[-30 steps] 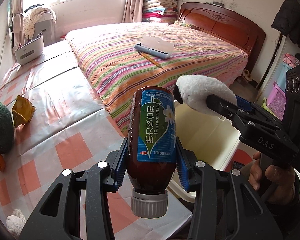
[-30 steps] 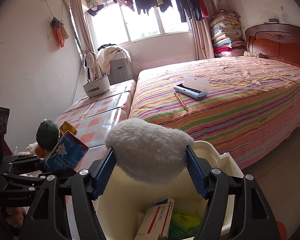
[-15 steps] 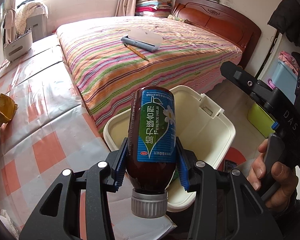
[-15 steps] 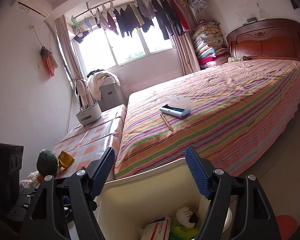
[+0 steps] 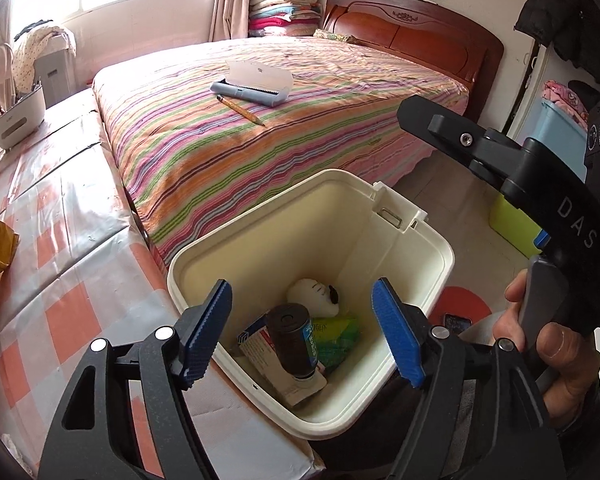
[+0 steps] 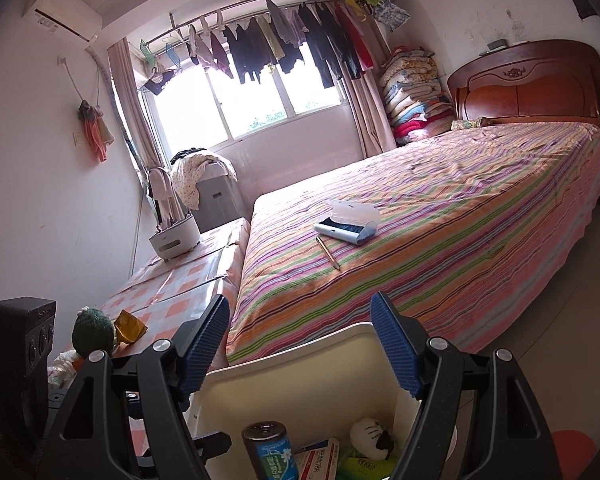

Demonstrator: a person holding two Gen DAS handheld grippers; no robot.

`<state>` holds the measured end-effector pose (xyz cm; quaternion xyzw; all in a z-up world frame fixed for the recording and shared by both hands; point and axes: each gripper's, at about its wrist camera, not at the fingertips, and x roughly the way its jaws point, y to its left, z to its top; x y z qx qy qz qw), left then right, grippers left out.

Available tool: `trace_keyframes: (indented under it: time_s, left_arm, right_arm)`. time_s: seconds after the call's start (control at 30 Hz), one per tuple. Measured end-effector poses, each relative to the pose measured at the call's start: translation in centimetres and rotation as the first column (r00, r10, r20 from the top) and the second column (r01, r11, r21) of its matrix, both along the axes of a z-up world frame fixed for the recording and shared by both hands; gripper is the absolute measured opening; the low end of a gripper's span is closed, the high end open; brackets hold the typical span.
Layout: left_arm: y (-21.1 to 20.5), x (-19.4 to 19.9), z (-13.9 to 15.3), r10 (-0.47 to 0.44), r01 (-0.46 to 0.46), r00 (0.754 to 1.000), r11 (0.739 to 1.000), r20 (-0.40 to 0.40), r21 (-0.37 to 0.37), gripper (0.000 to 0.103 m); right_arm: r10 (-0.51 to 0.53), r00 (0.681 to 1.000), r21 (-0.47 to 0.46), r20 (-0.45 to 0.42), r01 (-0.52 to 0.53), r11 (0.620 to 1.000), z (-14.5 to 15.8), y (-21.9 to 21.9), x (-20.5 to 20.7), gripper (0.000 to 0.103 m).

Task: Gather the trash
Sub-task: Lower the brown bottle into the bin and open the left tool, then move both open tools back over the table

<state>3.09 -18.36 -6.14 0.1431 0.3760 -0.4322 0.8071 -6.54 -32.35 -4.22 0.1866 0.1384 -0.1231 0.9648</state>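
A lived-in home bedroom: wide bed (image 6: 440,216) under a striped cover, carved wooden headboard (image 6: 528,84), folded quilts (image 6: 412,92) stacked in the corner, laundry (image 6: 284,44) hanging on a rail before the window (image 6: 252,100), wall air conditioner (image 6: 60,12) above.

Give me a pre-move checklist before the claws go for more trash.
1. Brown bottle with blue label in the cream plastic bin: ok.
2. Left claw has just opened, nothing between its pads: ok.
3. Right claw open, holding nothing: ok.
4. White plush toy in the bin: ok.
5. Yellow crumpled wrapper on the checked tablecloth collected: not ok.
6. Room left in the bin: ok.
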Motion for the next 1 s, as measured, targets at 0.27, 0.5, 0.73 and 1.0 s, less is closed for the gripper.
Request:
trace_keyframes:
  time_s: [0.27, 0.5, 0.73, 1.0]
  left_arm:
    - [1.7, 0.9, 0.5, 0.062, -0.062, 0.997, 0.998, 0.038, -0.001, 0.080]
    - [4.2, 1.9, 0.3, 0.130, -0.131, 0.991, 0.991, 0.044, 0.011, 0.080]
    - [8.5, 2.8, 0.2, 0.230, -0.232, 0.972, 0.972, 0.048, 0.026, 0.080]
    - [14.6, 4.2, 0.8, 0.373, -0.373, 0.927, 0.928, 0.041, 0.003, 0.080]
  right_arm:
    - [0.007, 1.000, 0.011, 0.008, -0.007, 1.000, 0.2, 0.4, 0.1, 0.071]
    - [0.060, 0.998, 0.001, 0.003, -0.060, 0.998, 0.3, 1.9, 1.1, 0.071]
    - [0.147, 0.989, 0.000, -0.014, -0.147, 0.989, 0.0, 4.4, 2.6, 0.071]
    - [0.261, 0.965, -0.016, -0.034, -0.262, 0.965, -0.3, 8.4, 4.5, 0.077]
